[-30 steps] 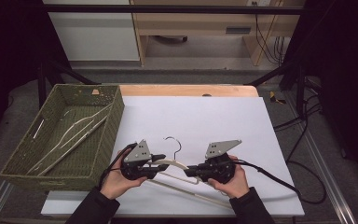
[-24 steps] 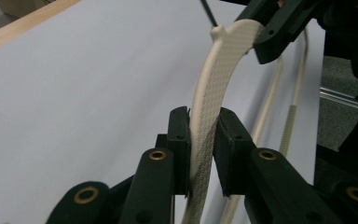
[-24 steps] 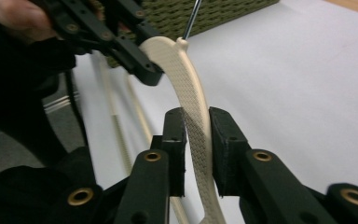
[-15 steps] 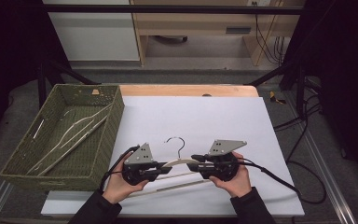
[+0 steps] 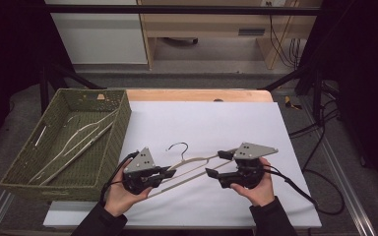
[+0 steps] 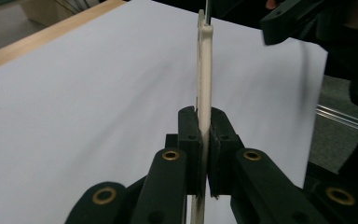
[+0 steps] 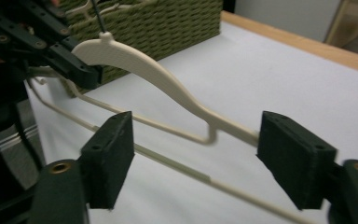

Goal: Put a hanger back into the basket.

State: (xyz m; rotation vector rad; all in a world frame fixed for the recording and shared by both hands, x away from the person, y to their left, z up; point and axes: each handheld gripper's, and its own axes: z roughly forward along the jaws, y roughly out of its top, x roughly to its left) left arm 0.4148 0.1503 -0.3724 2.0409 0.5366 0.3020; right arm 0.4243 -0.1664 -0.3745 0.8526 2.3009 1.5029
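The hanger [image 5: 189, 167] has lifted and tilted; left gripper [image 5: 165, 173] clamps its end, right gripper [image 5: 216, 163] stands wide around its arm.

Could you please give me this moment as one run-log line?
left gripper: shut on hanger | right gripper: open, hanger's end between its fingers | hanger: off the table | basket: holds other hangers

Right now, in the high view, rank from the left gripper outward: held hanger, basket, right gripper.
1. Held hanger: clamped in the left gripper.
2. Basket: just to its left.
3. Right gripper: across the hanger, to the right, jaws open.
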